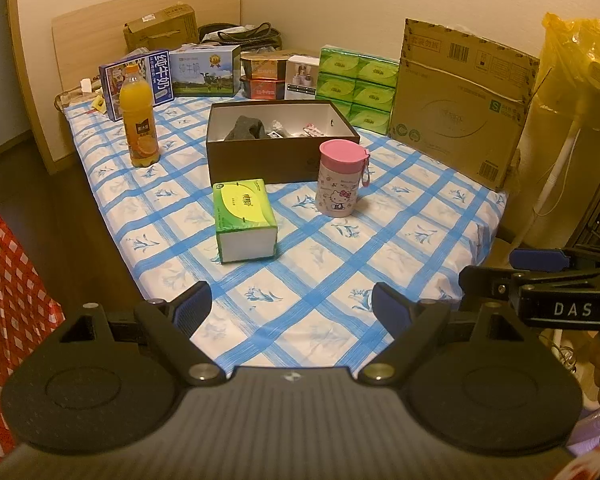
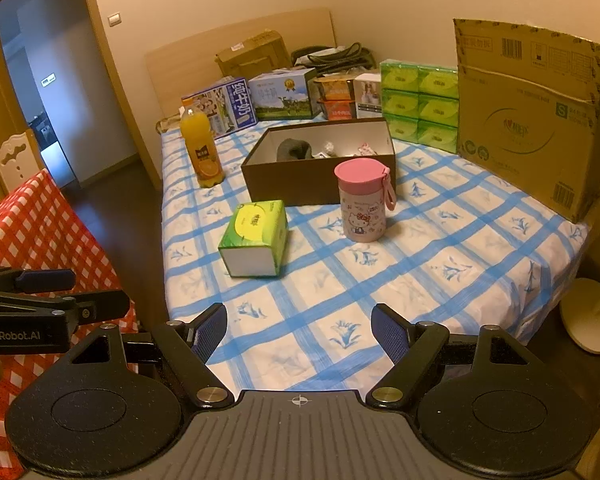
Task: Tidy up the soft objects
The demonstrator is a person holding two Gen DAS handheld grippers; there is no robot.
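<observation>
A green tissue pack (image 1: 245, 220) lies on the blue-checked table, in front of an open brown box (image 1: 280, 148). It also shows in the right wrist view (image 2: 256, 238), as does the box (image 2: 320, 176). Inside the box lies a grey soft item (image 1: 246, 128) with small packets. My left gripper (image 1: 292, 308) is open and empty, above the table's near edge. My right gripper (image 2: 299, 328) is open and empty, also over the near edge. Each gripper shows at the side of the other's view.
A pink Hello Kitty cup (image 1: 340, 178) stands right of the tissue pack. An orange juice bottle (image 1: 138, 118) stands at left. Milk cartons (image 1: 172, 72), stacked tissue packs (image 1: 356, 84) and a big cardboard box (image 1: 460, 104) line the back. A red-checked cloth (image 2: 40, 220) is left.
</observation>
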